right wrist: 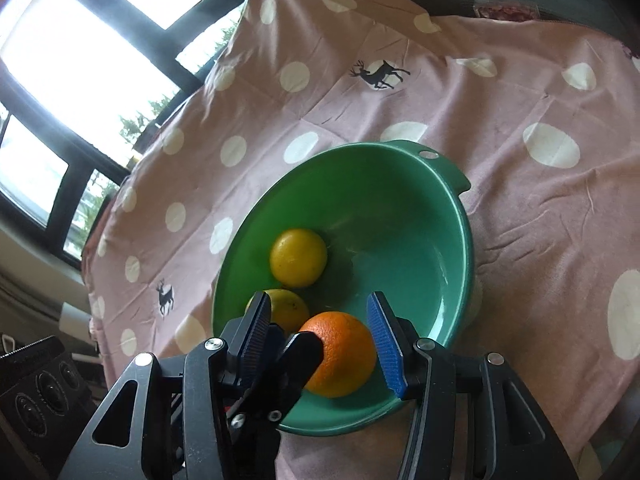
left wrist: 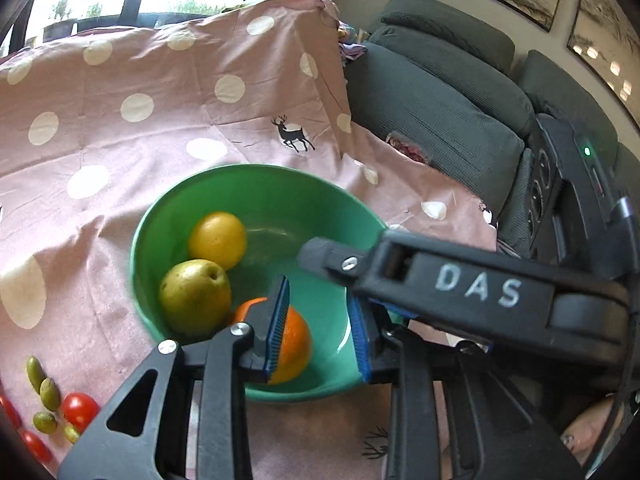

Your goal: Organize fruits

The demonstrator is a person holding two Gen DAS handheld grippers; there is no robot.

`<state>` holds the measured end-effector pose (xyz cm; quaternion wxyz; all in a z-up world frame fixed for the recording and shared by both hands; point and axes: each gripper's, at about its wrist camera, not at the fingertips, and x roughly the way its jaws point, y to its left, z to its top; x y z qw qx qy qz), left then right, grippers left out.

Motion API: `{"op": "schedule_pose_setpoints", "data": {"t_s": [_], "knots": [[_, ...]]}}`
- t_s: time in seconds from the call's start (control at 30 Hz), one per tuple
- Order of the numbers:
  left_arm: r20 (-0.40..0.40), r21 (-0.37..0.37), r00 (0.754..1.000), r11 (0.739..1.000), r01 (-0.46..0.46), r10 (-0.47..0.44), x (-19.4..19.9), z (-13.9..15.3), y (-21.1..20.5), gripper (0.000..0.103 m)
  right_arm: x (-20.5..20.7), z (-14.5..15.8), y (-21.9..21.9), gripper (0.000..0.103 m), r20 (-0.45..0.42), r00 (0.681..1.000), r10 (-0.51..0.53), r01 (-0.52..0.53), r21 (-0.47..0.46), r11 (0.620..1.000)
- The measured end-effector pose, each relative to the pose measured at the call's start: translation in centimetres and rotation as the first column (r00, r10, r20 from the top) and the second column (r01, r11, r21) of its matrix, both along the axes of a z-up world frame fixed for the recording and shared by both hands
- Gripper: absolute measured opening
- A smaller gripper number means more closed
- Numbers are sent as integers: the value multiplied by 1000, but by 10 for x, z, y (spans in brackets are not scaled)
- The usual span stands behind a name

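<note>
Basically both grippers hung wide open, holding nothing: right gripper [right wrist: 324,340] straddled the round orange fruit [right wrist: 340,354] inside the green plastic bowl [right wrist: 452,184], left gripper [left wrist: 320,328] crowding in beside it. Risk: jaw clash knocking the orange loose.

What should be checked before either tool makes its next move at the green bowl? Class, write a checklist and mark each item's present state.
1. Right tool open: ok, jaws wide on either side of the orange.
2. Left tool open: ok.
3. Orange inside the green bowl: ok, beside the lemon and pear.
4. Orange free of the pads: cannot tell.
5. Tools clear of each other: not ok, they overlap above the bowl.
6. All fruit gathered: not ok, tomatoes and small green fruits lie on the cloth.
</note>
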<state>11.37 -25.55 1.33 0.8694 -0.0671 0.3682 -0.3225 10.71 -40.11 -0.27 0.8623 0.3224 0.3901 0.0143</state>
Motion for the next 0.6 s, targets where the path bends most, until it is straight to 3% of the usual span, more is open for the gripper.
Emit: {"op": "schedule_pose_setpoints", "data": {"t_s": [0.2, 0.33, 0.5, 0.6], "knots": [[-11, 21, 994, 994, -106, 106, -3, 8, 31, 35, -8, 6, -6, 53, 19, 999, -40, 40, -4, 999], [2, 42, 975, 974, -224, 224, -11, 18, 61, 44, -9, 11, -2, 53, 34, 999, -25, 25, -5, 1000], [21, 105, 920, 914, -391, 391, -26, 26, 103, 58, -11, 24, 17, 53, 80, 996, 36, -34, -28, 999], [33, 126, 873, 864, -487, 487, -37, 28, 131, 75, -10, 31, 35, 54, 104, 990, 97, -94, -34, 995]]}}
